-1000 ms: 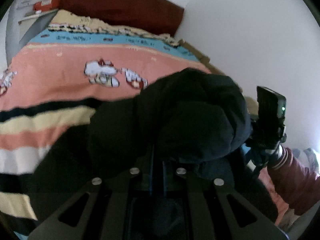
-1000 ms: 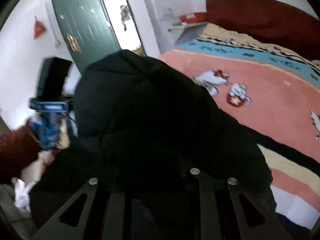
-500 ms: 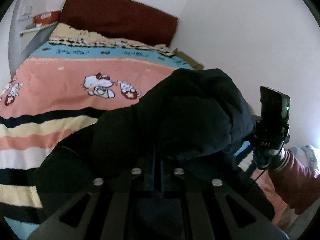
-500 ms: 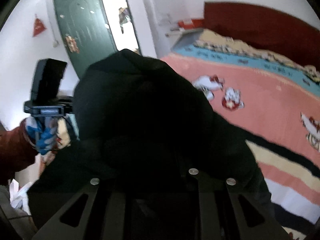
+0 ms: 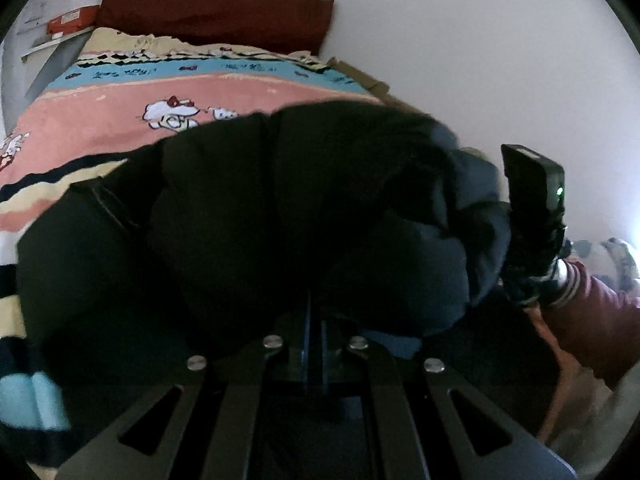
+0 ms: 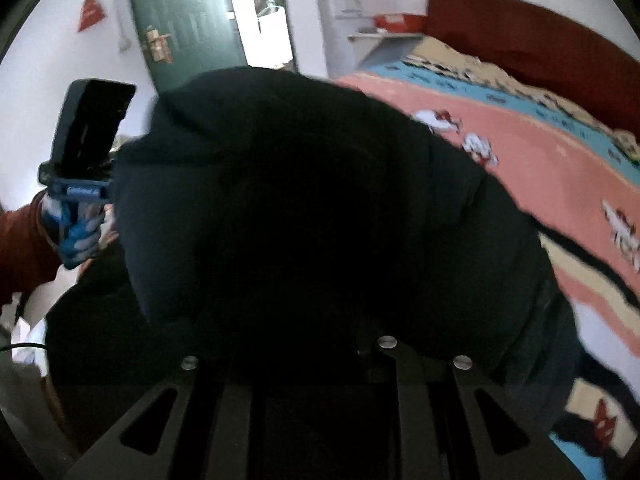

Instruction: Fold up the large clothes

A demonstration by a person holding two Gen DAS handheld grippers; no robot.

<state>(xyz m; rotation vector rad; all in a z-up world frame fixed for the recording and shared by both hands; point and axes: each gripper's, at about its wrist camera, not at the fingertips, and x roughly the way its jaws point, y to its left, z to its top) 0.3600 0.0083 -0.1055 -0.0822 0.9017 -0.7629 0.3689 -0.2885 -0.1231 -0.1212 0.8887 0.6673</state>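
A large dark puffy jacket (image 5: 280,220) fills the middle of both wrist views, bunched above the striped cartoon-print bed cover (image 5: 120,92). My left gripper (image 5: 314,320) is shut on a fold of the jacket, its fingers close together with cloth draped over them. My right gripper (image 6: 300,344) is buried under the jacket (image 6: 320,200), with its fingertips hidden. The right gripper also shows at the right of the left wrist view (image 5: 536,208). The left gripper shows at the left of the right wrist view (image 6: 88,152).
The bed cover (image 6: 540,168) runs back to a dark red headboard (image 5: 216,4). A white wall (image 5: 480,40) borders the bed's right side. A green door (image 6: 184,20) and a small shelf (image 6: 384,36) stand past the bed's left side.
Both grippers have carried the jacket forward and lower over the bed. The jacket now spreads wider and covers more of the cover.
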